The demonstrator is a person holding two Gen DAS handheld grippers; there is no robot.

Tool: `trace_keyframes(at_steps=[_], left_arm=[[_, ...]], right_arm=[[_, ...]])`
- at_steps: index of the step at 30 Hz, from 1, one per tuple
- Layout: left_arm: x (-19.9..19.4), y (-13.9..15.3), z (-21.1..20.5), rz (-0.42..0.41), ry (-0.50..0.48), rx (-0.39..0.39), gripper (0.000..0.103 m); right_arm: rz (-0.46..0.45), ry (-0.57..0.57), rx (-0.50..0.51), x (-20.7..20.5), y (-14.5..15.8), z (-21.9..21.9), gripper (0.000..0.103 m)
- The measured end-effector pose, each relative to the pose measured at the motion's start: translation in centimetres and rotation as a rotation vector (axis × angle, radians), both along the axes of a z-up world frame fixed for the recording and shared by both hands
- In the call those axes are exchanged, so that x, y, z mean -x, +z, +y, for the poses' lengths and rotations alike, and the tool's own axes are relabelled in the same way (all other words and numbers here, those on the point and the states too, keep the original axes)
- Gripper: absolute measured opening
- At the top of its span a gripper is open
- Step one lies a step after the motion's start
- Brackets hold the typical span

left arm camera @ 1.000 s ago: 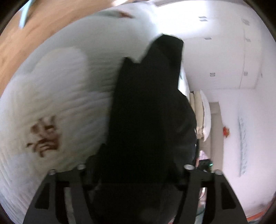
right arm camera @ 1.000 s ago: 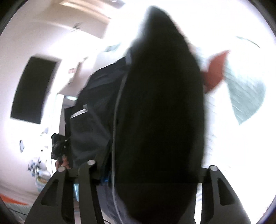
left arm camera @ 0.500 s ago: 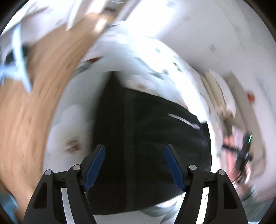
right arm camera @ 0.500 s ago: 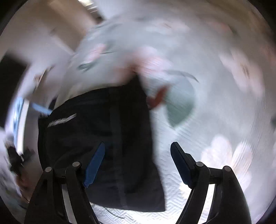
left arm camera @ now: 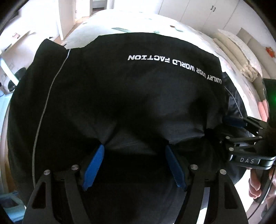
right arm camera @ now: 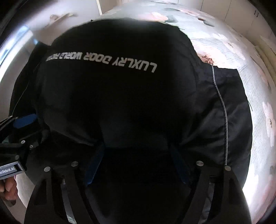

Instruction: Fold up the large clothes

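The black jacket (left arm camera: 138,96) lay spread on the bed (left arm camera: 131,25), its folded body covering most of the mattress toward the near edge. A line of white lettering (left arm camera: 174,66) ran across the upper panel, upside down from both wrist views. A thin grey piping seam (right arm camera: 222,110) followed the sleeve on the jacket's right side; a matching seam ran down the left side.

The left gripper (left arm camera: 133,165) stood over the near hem with its blue pads (left arm camera: 94,165) spread apart. Fabric lay beneath and between them, but the pads did not press on it: released. The right gripper (right arm camera: 138,165) was beside it, also at the near hem, in shadow. Its jaws had just been opening and stood wide, the cloth lying loose between them, not clamped.

Each gripper showed at the edge of the other's view, close alongside. Part of a hand (left arm camera: 257,186) was visible behind the right tool.

The bed carried a white quilted cover with pale pink flowers (right arm camera: 269,113). White cupboard doors (left arm camera: 203,15) stood beyond the far edge.
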State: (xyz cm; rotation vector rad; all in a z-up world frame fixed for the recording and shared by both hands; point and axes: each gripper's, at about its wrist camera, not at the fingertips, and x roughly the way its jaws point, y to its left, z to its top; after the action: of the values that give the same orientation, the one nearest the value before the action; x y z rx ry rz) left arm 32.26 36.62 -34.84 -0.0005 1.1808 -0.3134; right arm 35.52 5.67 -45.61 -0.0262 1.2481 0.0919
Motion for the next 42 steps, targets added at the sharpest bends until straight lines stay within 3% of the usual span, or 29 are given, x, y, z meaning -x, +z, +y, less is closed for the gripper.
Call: trace_keyframes(at_steps=[6, 10, 15, 20, 24, 30, 35, 37, 42], left_arm=[[3.5, 4.4, 2.0, -0.037, 0.037, 0.053, 0.075], [8.5, 7.8, 3.3, -0.086, 0.055, 0.008, 0.075], [16.0, 14.6, 2.9, -0.159, 0.059, -0.100, 0.075], [22.6, 22.3, 1.4, -0.203, 0.082, -0.168, 0.075], [26.7, 27.4, 0.3, -0.217, 0.113, -0.165, 0.075], [31.4, 35.2, -2.2, -0.277, 0.162, -0.239, 0.075], [35.2, 42.1, -3.3, -0.388, 0.150, -0.198, 0.078], [36.6, 44.5, -3.3, -0.425, 0.143, -0.155, 0.082], [36.7, 47.0, -2.6, -0.439, 0.146, -0.130, 0.082]], right_arm=[[-0.065, -0.058, -0.070, 3.3, 4.3, -1.7, 0.081], [-0.093, -0.086, -0.080, 8.4, 7.1, -2.6, 0.081], [-0.112, -0.101, -0.088, 15.8, 11.6, -2.8, 0.081], [-0.111, -0.146, -0.078, 23.1, 18.7, -2.8, 0.082], [-0.150, -0.119, 0.001, 28.0, 24.5, -2.2, 0.084], [-0.242, -0.068, 0.129, 34.3, 34.2, -0.5, 0.088], [-0.329, -0.096, 0.097, 37.9, 41.4, -0.5, 0.092], [-0.349, -0.103, 0.073, 38.5, 42.9, -0.9, 0.093], [-0.372, -0.108, 0.057, 38.8, 45.8, -0.1, 0.094]])
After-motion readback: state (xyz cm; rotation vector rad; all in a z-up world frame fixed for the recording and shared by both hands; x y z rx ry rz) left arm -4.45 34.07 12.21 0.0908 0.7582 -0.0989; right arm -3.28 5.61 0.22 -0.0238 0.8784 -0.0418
